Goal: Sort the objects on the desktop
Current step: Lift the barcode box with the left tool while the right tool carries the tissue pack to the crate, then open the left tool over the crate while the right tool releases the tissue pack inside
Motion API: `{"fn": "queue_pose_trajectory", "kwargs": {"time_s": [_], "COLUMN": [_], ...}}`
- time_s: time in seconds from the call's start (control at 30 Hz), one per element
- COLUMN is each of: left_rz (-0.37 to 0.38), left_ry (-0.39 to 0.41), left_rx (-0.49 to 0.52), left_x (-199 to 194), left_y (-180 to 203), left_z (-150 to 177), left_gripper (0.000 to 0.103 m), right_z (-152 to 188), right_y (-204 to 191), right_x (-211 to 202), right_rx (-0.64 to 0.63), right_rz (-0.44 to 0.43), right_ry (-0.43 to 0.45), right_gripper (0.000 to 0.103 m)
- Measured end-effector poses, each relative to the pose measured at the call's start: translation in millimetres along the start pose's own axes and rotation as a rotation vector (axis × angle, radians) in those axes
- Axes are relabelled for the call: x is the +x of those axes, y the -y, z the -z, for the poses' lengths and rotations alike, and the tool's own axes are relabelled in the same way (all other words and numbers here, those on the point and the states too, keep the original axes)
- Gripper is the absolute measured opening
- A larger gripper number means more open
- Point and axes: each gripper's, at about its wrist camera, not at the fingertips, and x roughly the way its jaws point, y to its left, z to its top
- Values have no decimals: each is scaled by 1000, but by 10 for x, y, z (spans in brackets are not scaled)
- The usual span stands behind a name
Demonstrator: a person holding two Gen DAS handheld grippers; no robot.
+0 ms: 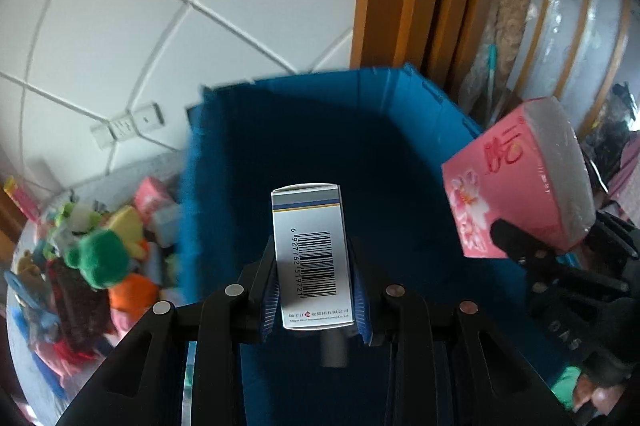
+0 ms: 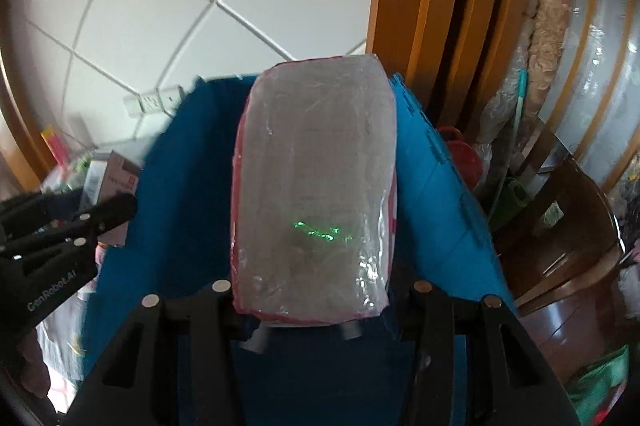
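Left gripper point(image 1: 313, 282) clamped on its load; right gripper point(image 2: 314, 300) likewise, both angled steeply downward

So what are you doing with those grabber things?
A person is sorting things with two hand-held grippers. The left gripper clamps a small white cardboard box with a barcode. The right gripper grips a pink plastic-wrapped tissue pack. Both are held above the big blue bin.

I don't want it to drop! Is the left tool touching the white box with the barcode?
Touching. In the left wrist view, the left tool has its blue pads pressed against both sides of the barcode box, above the blue bin.
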Motion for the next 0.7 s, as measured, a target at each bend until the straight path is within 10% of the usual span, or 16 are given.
{"fn": "queue_pose_trajectory", "kwargs": {"time_s": [0.23,0.5,0.7], "left_rz": [-122,-291,-251], "left_ry": [-222,-469,-562], "left_rx": [-57,17,51], "left_x": [1005,1955,2115], "left_y": [199,297,521], "left_z": [-240,321,612], "left_gripper": [30,31,31], "right_z": [-211,133,550], "right_y": [312,258,233], "right_x": [1052,2152,2624], "right_rx": [-116,-227,-318], "right_rz": [-60,-94,-64], "right_ry": [-234,-562,-746], "right_gripper": [46,46,46]}}
